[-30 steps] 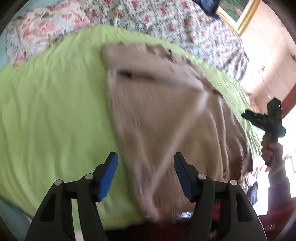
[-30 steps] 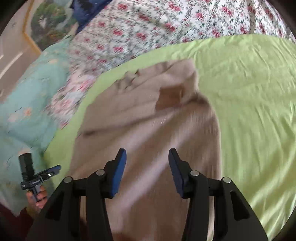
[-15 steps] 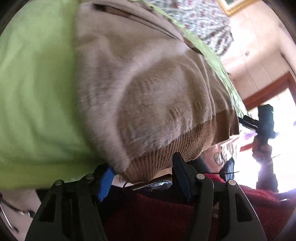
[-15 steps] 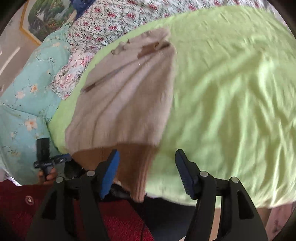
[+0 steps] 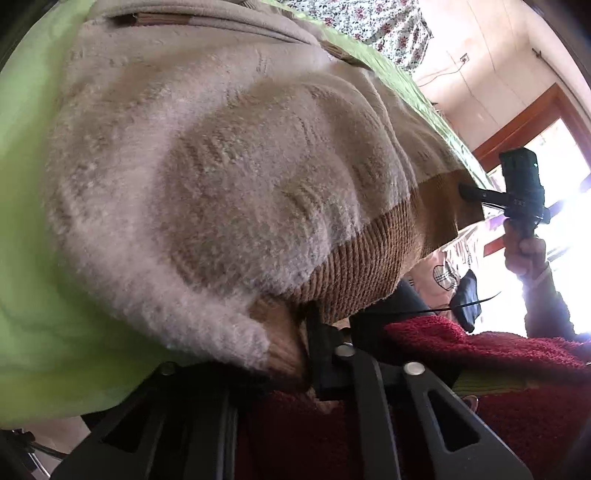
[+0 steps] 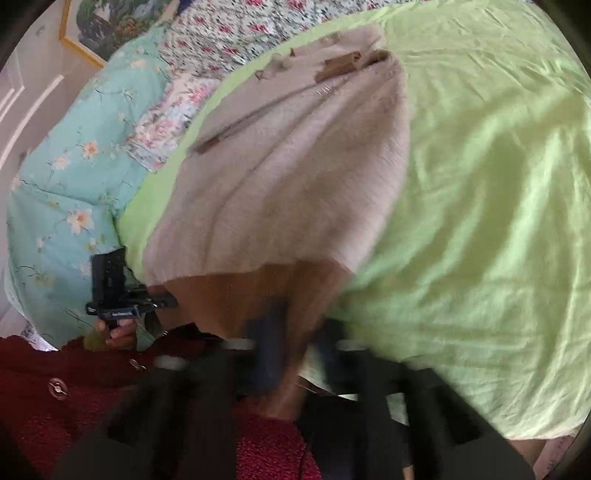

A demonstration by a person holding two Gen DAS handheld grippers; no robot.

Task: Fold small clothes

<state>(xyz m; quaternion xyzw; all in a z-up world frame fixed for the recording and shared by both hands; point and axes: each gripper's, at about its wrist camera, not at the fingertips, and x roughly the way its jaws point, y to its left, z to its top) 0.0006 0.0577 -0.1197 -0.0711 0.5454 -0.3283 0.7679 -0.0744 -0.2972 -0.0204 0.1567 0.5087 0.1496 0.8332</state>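
A beige knit sweater (image 5: 207, 177) with a brown ribbed hem (image 5: 354, 273) lies flat on a green sheet (image 5: 26, 229), hem hanging over the near bed edge. My left gripper (image 5: 295, 350) is shut on the hem's left corner. In the right wrist view the sweater (image 6: 295, 173) stretches away from me and my right gripper (image 6: 295, 343), blurred by motion, is shut on the brown hem (image 6: 258, 295) at its right corner. The other gripper shows in each view: the right one (image 5: 517, 195) and the left one (image 6: 114, 291).
The green sheet (image 6: 480, 184) covers the bed to the right of the sweater. A turquoise floral quilt (image 6: 70, 184) and a rose-print cover (image 6: 236, 33) lie beyond. The person's red sweater (image 5: 498, 369) is close below the grippers. A framed picture (image 6: 99, 22) hangs on the wall.
Both grippers dropped from above the sweater to its hem at the bed edge and closed on it. They were open half a second ago.
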